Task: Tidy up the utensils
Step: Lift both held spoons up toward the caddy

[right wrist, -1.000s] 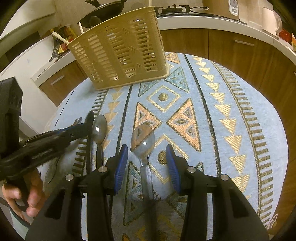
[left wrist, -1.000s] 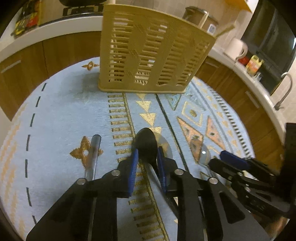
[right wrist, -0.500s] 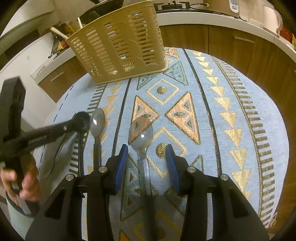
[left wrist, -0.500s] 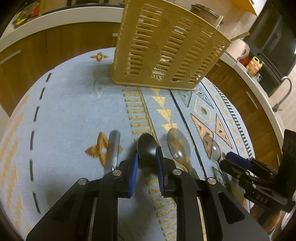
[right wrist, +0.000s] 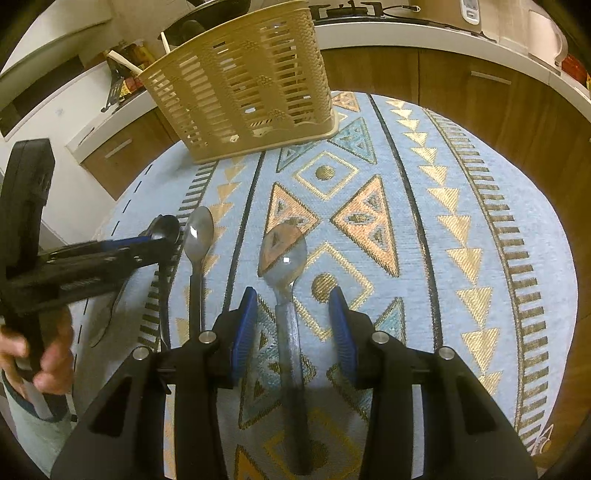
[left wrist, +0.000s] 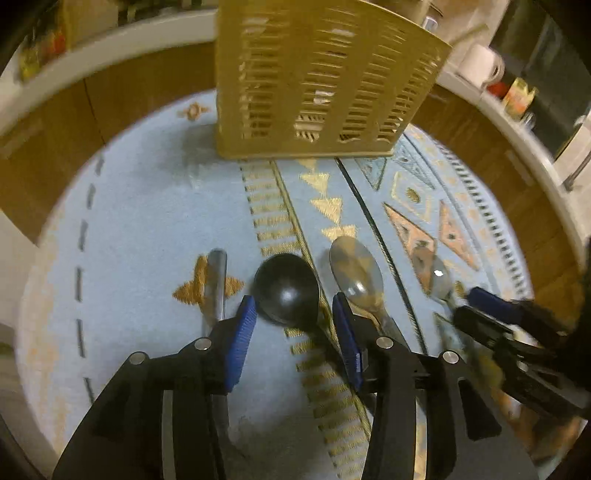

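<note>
A black spoon [left wrist: 287, 291] lies on the patterned blue cloth [left wrist: 147, 221], its bowl between the open fingers of my left gripper [left wrist: 295, 325], untouched by either. A steel spoon [left wrist: 356, 275] lies just right of it and a knife [left wrist: 216, 284] just left. In the right wrist view a clear plastic spoon [right wrist: 284, 258] lies between the open fingers of my right gripper [right wrist: 291, 325]. The steel spoon [right wrist: 198, 236] and the black spoon [right wrist: 164, 229] show to its left, beside the left gripper [right wrist: 159, 247]. The beige slotted utensil basket [left wrist: 317, 81] stands at the far side [right wrist: 243, 85].
The round table drops off all round to wooden cabinets [right wrist: 461, 85] and a white counter [right wrist: 424, 29]. A kettle [left wrist: 484, 70] and jars stand on the counter at right. A hand [right wrist: 37, 354] holds the left gripper's handle.
My left gripper has opened and let go of the black spoon, which now lies on the cloth. The left view is blurred from motion. The right gripper has stayed open over the clear spoon.
</note>
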The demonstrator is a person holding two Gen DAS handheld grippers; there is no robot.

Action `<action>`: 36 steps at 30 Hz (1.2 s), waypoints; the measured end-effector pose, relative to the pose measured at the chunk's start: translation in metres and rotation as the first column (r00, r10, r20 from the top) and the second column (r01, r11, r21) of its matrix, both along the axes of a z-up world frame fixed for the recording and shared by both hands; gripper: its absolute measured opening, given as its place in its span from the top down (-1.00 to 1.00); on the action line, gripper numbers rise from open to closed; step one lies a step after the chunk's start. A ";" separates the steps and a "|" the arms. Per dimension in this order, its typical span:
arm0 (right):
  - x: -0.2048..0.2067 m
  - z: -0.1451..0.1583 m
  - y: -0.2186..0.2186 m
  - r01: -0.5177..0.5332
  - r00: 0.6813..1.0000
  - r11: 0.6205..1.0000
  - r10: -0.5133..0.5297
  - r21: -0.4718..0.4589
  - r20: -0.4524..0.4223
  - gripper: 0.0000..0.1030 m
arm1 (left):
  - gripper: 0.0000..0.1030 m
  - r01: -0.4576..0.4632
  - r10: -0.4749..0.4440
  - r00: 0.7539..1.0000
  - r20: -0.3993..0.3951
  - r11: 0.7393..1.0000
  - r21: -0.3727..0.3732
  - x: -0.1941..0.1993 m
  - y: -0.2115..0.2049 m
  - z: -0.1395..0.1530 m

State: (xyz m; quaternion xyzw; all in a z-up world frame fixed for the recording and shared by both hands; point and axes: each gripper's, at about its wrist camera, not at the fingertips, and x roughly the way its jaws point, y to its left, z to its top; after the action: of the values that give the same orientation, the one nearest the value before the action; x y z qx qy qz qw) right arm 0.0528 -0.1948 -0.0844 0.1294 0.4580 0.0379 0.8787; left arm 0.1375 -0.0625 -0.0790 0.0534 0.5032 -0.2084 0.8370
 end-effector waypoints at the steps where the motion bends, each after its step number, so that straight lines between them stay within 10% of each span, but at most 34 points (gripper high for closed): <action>1: -0.001 0.000 0.000 -0.002 1.000 1.000 0.002 0.002 0.000 0.28 | 0.19 -0.007 0.007 1.000 0.017 0.999 0.037 0.000 -0.006 0.000; 19: 0.014 0.003 0.011 -0.098 0.994 0.995 0.096 -0.031 -0.056 0.28 | 0.35 0.202 -0.221 0.970 0.098 0.964 0.174 -0.013 -0.026 0.002; 36: 0.058 0.002 0.058 -0.208 0.975 0.937 0.176 -0.280 -0.136 0.43 | 0.34 0.189 -0.198 0.975 0.099 0.977 0.093 -0.009 -0.003 0.007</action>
State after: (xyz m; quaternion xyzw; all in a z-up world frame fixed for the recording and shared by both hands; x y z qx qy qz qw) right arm 0.1112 -0.1369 -0.0825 -0.0455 0.5163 0.0482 0.8538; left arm 0.1285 -0.0650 -0.0722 0.1480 0.4581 -0.2649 0.8355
